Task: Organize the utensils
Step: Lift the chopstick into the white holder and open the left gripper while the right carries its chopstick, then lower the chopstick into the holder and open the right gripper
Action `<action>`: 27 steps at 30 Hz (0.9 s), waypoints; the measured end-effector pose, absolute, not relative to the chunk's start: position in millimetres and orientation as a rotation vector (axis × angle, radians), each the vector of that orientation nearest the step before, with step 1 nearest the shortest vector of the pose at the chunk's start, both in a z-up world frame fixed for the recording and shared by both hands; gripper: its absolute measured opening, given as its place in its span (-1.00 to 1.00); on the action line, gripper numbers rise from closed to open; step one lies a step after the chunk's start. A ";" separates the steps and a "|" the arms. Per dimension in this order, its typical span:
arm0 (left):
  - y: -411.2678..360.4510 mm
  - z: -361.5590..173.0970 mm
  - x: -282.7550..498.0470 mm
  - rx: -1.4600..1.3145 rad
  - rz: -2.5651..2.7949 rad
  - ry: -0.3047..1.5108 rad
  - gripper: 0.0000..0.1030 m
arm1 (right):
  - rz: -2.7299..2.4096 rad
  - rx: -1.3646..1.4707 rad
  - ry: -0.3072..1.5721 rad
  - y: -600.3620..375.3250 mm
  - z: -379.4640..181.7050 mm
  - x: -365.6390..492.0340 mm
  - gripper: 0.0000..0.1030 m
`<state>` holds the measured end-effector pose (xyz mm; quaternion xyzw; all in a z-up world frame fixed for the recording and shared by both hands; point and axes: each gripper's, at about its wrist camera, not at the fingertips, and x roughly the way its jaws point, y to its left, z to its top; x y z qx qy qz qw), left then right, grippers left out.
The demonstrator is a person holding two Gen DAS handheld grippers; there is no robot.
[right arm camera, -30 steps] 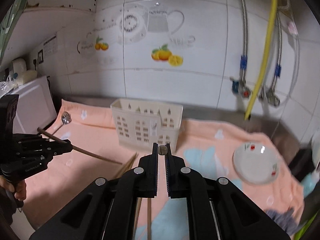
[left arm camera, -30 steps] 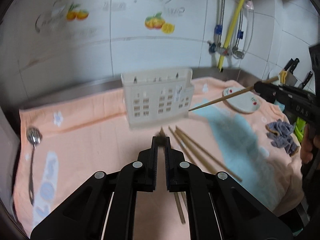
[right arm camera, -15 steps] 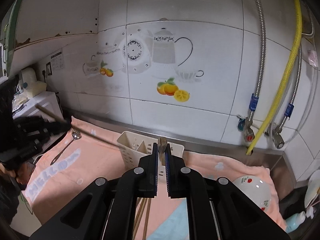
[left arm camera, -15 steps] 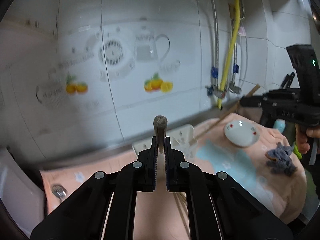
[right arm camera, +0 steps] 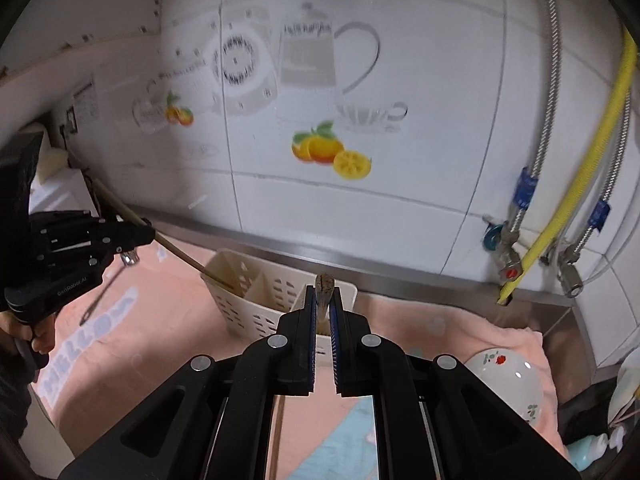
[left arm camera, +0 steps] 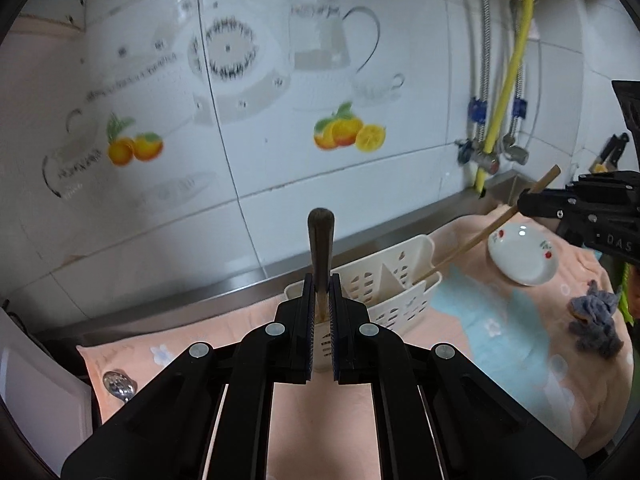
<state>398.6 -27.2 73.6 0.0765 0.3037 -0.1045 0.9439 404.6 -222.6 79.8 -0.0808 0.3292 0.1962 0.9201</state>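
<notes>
Mid-delivery: left gripper clamps chopstick, right gripper clamps second chopstick. Next: lower tips into caddy compartments, open fingers.

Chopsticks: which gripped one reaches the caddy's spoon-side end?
The chopstick in the left gripper: it slants to the caddy end by the spoon; the other chopstick in the right gripper meets the end by the plate.

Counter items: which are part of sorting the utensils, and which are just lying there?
Job:
- chopstick in left gripper
- chopstick in right gripper
- white caddy
- spoon

Lying about:
- saucer
- grey rag
</notes>
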 end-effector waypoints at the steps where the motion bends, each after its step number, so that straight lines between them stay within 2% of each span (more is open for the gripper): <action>1: -27.4 71.0 402.0 0.151 -0.215 0.626 -0.90 | 0.399 -0.171 0.691 -220.0 74.6 409.9 -0.88; 12: -31.6 48.8 416.1 0.086 -0.218 0.645 -0.86 | 0.381 -0.151 0.746 -216.7 37.4 431.9 -0.87; 14: -34.2 47.9 415.0 0.086 -0.227 0.642 -0.80 | 0.375 -0.145 0.748 -218.5 34.0 432.8 -0.85; 15: -35.7 48.0 414.5 0.087 -0.228 0.640 -0.75 | 0.374 -0.139 0.747 -219.8 33.3 432.7 -0.81; 17: -37.5 49.3 410.8 0.093 -0.231 0.625 -0.49 | 0.367 -0.133 0.742 -222.1 34.0 431.2 -0.69; 18: -38.0 50.1 408.3 0.095 -0.230 0.618 -0.43 | 0.365 -0.126 0.737 -224.0 35.2 429.7 -0.55; 21: -36.3 53.8 398.4 0.090 -0.230 0.597 -0.34 | 0.358 -0.121 0.720 -227.4 40.1 422.3 -0.48; 25: -29.6 61.2 382.3 0.060 -0.228 0.562 -0.23 | 0.346 -0.133 0.677 -230.0 49.1 404.6 -0.23; 27: -27.5 63.8 373.8 0.050 -0.230 0.548 -0.19 | 0.344 -0.142 0.659 -230.2 52.9 393.9 -0.21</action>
